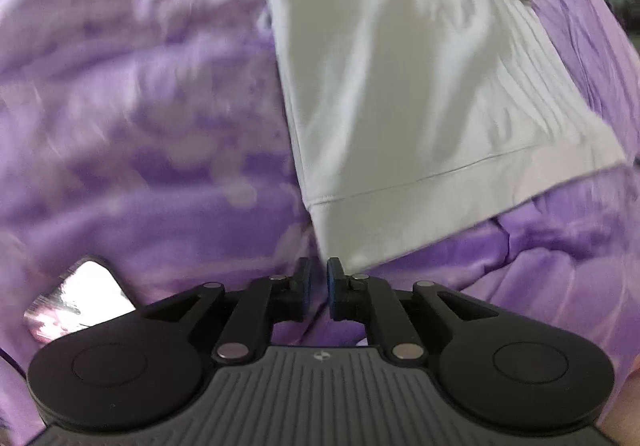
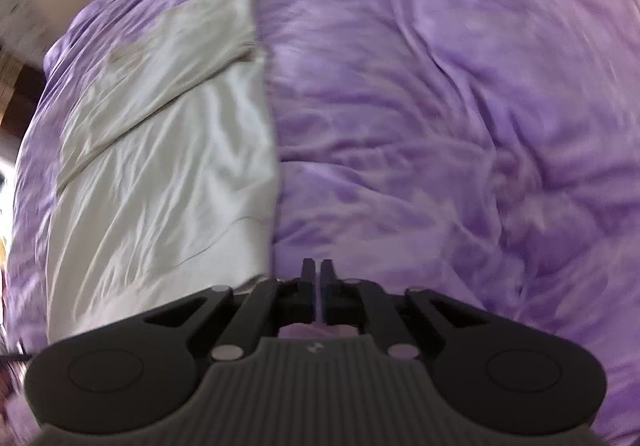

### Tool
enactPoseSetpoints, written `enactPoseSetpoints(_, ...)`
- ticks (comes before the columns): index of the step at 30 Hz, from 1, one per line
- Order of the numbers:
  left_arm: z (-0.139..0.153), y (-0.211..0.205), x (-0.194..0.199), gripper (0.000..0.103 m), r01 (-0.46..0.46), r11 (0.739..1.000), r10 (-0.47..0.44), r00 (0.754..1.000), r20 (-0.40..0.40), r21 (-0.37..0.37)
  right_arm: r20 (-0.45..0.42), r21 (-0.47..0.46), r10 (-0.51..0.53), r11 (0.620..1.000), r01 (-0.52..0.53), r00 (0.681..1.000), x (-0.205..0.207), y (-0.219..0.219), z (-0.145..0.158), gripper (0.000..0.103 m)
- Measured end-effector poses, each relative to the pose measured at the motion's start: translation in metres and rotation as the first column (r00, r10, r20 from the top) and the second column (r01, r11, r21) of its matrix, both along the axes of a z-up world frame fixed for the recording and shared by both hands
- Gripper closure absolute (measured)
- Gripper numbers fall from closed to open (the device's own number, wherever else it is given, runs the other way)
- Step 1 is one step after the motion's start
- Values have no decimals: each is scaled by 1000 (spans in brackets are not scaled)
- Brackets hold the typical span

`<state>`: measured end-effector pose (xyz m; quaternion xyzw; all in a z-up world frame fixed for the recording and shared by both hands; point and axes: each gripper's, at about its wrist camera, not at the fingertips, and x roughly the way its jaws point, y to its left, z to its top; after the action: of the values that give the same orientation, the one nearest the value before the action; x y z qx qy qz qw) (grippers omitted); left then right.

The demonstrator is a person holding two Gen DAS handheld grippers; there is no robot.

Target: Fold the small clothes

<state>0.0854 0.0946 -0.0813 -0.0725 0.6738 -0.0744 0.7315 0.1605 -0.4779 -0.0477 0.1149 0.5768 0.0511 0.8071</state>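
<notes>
Surface: a rumpled purple tie-dyed bedspread (image 2: 440, 106) covered the whole bed.
Garment: a small pale grey ribbed-knit garment (image 1: 400, 86) lay flat on the spread, already doubled over at its far end, a stitched hem running across its near edge.
Clutter: a shiny reflective flat object (image 1: 80, 298), possibly a phone, sat on the spread at the left of the left wrist view.
Left gripper: the left gripper (image 1: 316, 284) hung just short of the garment's near corner, its blue-padded jaws drawn nearly together with only a slit between them; no cloth was caught there.
Right gripper: the right gripper (image 2: 317, 278) pointed down beside the garment's straight right edge, jaws pressed together on nothing.
Step in hand: likely a pause between folds, both tools free of the fabric.
Doing it well: both near corners would need pinching at the hem, lifted evenly and laid over squarely, edges matched, with creases smoothed before release.
Caveat: motion blur softened both views.
</notes>
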Motion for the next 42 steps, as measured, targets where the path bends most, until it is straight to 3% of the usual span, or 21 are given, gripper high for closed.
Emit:
enactPoseSetpoints(3,35,-7,-2,91,61,995,-72,987,141,80,93,-78,135,989,-128,986,-2,26,18,100)
enactPoseSetpoints(6,61,-13,-4,89,117,982,-153,954,256,151,165,-167,279,953,-252,946,-4,51,31,98)
enactPoseSetpoints(7,69,-16,-5,88,142,974,-189,938,291,176,177,-213,328,933,-290,928,-5,61,34,94)
enactPoseSetpoints(8,73,-20,-5,87,164,966,-221,924,311,200,186,-265,378,908,-324,907,-6,69,36,81)
enactPoseSetpoints(9,75,-23,-6,83,199,952,-270,904,331,233,187,-301,422,884,-357,887,-7,75,38,72)
enactPoseSetpoints(12,81,-43,-6,74,339,887,-444,811,380,314,135,-386,549,796,-466,825,-8,91,36,69)
enactPoseSetpoints(15,78,-57,-10,68,472,804,-586,731,350,361,91,-410,621,736,-539,779,-9,103,35,63)
enactPoseSetpoints(18,66,-71,-14,67,556,738,-667,686,290,383,66,-439,676,680,-587,734,-11,112,31,60)
enactPoseSetpoints(23,42,-80,-14,54,649,667,-739,641,209,366,13,-497,750,579,-646,662,-18,129,17,59)
enactPoseSetpoints(26,27,-84,-14,50,683,628,-769,617,166,372,-12,-534,798,504,-679,602,-25,135,9,58)
enactPoseSetpoints(28,16,-88,-17,42,711,600,-792,593,146,368,-35,-548,812,472,-691,583,-28,138,6,58)
enactPoseSetpoints(30,4,-92,-21,36,727,578,-809,571,140,372,-51,-545,817,460,-701,575,-29,139,3,58)
enactPoseSetpoints(35,-20,-100,-34,36,767,523,-846,522,112,372,-53,-544,823,451,-708,565,-31,138,1,51)
enactPoseSetpoints(39,-31,-110,-40,36,791,482,-868,490,83,377,-69,-539,833,432,-723,549,-33,137,-4,51)
enactPoseSetpoints(41,-37,-112,-37,36,790,476,-868,493,60,387,-74,-541,835,425,-725,545,-34,139,-7,51)
enactPoseSetpoints(42,-41,-113,-33,38,782,487,-859,510,50,389,-74,-545,837,421,-725,542,-34,139,-8,51)
